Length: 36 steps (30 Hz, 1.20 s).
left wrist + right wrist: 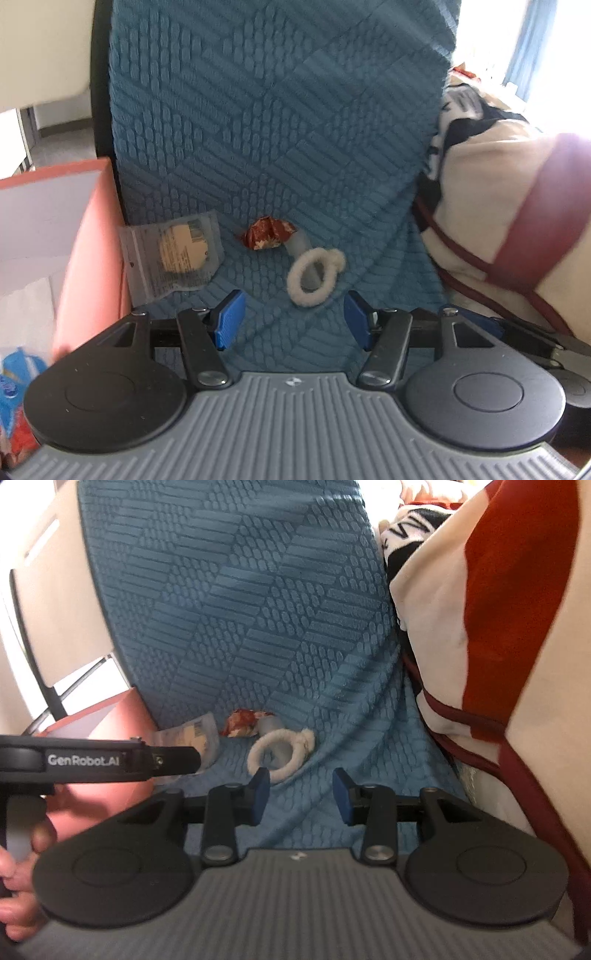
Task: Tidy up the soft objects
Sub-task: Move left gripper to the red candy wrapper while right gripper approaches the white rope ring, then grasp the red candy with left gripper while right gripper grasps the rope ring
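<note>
A fluffy white hair tie (312,278) lies on the blue textured blanket (277,129), just beyond my left gripper (293,319), which is open and holds nothing. Behind the tie lie a crumpled red wrapper (267,234) and a clear packet with a round tan pad (173,254). The right wrist view shows the same hair tie (279,755), wrapper (243,722) and packet (195,736) ahead of my right gripper (301,795), open and empty. The left gripper's body (85,760) and a hand (22,853) cross at the left.
An orange box (85,240) with a white inside stands left of the blanket. A cream and dark red pillow (517,229) with a black-and-white cloth behind it presses in from the right, also filling the right side (498,627). Colourful packets (14,402) lie at the lower left.
</note>
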Each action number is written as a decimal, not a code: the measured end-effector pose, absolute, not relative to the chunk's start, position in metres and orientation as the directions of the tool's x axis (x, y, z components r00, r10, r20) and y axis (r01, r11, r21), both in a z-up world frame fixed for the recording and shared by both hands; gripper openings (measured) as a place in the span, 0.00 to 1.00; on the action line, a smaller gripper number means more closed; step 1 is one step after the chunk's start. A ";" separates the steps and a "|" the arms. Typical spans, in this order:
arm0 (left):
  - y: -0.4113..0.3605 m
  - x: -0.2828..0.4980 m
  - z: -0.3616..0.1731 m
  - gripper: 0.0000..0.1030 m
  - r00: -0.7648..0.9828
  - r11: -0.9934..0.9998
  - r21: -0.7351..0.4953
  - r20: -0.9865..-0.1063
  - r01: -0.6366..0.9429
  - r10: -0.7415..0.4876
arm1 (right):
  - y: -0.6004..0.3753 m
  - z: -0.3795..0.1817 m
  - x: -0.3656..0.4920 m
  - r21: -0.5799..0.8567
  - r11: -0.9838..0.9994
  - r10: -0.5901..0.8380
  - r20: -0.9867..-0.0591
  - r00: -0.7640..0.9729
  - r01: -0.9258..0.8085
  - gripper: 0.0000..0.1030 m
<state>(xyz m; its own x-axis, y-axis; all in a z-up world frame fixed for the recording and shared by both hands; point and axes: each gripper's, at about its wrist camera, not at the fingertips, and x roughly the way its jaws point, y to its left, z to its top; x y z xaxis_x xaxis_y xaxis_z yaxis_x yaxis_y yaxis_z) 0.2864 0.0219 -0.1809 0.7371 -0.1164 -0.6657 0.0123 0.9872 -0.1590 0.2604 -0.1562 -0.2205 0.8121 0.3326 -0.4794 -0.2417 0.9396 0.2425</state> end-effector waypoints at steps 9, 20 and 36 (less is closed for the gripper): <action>0.023 0.333 -0.201 0.63 0.711 0.981 -0.192 -0.692 -0.016 -0.124 | -0.147 -0.237 0.306 0.295 0.932 0.345 -0.534 0.772 -0.213 0.37; 0.047 0.394 -0.218 0.63 0.653 0.959 -0.249 -0.751 -0.134 -0.103 | -0.111 -0.255 0.352 0.244 0.940 0.340 -0.581 0.739 -0.240 0.32; 0.076 0.438 -0.231 0.69 0.617 0.891 -0.394 -0.766 -0.225 -0.183 | -0.101 -0.263 0.386 0.259 0.942 0.332 -0.613 0.717 -0.215 0.26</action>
<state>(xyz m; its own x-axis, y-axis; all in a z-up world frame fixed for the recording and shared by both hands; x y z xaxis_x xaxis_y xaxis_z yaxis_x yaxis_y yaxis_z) 0.4380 0.0757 -0.2310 0.6168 -0.1830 -0.7656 -0.2253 0.8909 -0.3944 0.3862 -0.1009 -0.2629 0.7171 0.3323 -0.6126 -0.2149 0.9416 0.2593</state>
